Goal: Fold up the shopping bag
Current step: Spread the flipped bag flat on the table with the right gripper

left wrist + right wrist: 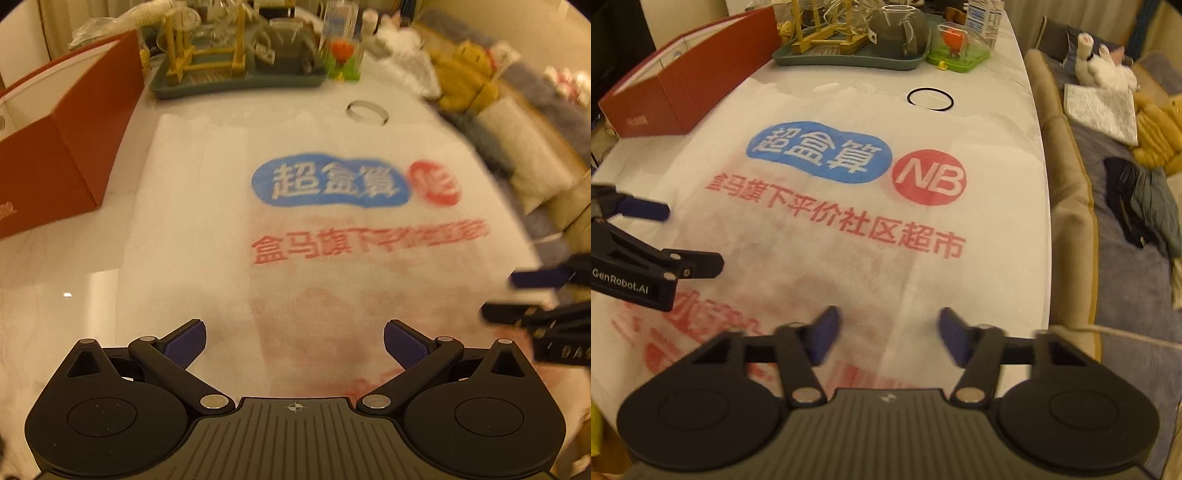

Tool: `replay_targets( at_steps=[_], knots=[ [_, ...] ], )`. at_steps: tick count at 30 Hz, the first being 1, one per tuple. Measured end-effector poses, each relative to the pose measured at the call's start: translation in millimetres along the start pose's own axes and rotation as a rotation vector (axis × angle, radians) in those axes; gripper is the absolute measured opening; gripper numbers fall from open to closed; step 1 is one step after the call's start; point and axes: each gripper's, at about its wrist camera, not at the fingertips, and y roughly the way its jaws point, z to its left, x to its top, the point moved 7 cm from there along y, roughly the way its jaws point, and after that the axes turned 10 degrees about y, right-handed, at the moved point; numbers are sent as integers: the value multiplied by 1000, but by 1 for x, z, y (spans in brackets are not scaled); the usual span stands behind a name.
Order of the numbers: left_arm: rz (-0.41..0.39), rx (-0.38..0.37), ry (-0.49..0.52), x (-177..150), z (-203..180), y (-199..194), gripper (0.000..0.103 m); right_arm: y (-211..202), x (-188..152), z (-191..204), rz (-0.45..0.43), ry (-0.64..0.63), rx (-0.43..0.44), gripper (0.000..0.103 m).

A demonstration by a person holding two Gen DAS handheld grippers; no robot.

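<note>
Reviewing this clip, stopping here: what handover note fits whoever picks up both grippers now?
Left gripper: open, empty, above the near end of the shopping bag.
Right gripper: open, empty, above the bag near the table's right edge.
Bag: spread flat, print up, red box at its far left, black ring beyond its far edge.
Done: no fold visible.
Left: all the folding.

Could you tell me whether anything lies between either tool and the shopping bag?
Nothing visible does. The shopping bag lies flat right under the open left tool and right tool. The black ring sits beyond its far edge.
</note>
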Motion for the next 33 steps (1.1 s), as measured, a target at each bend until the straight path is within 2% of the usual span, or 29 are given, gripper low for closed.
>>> replay_targets(
  at_steps=[2,6,8,9,13,16,21,22,23,25,28,33],
  knots=[
    [-16,-37,48,-11,-7,-22,103,-17,-16,5,3,-2,50,52],
    [52,-61,81,-50,-15,-32,103,-32,-65,4,60,-53,22,51],
    [83,-32,95,-60,-14,-27,103,-32,-78,1,59,-57,-4,41],
    [102,-17,97,-62,-13,-24,103,-31,-84,0,54,-59,-16,39],
    [89,60,147,-53,-13,-10,103,-26,-72,-1,32,-63,-50,39],
    [68,75,123,-41,-10,-3,103,-17,-55,-3,5,-47,-57,41],
    [86,73,83,-34,-11,-2,103,-12,-47,-10,-25,-34,-78,44],
    [70,52,68,-36,-12,-9,103,-15,-48,-13,-20,-14,-88,34],
    [52,36,66,-38,-13,-19,103,-22,-51,-14,-22,1,-81,31],
    [53,36,105,-46,-16,-34,103,-39,-61,-12,-37,9,-30,31],
    [79,23,112,-60,-19,-46,103,-54,-86,1,-8,-32,41,31],
    [150,33,99,-81,-19,-34,103,-43,-110,10,43,-85,17,31]
  ],
)
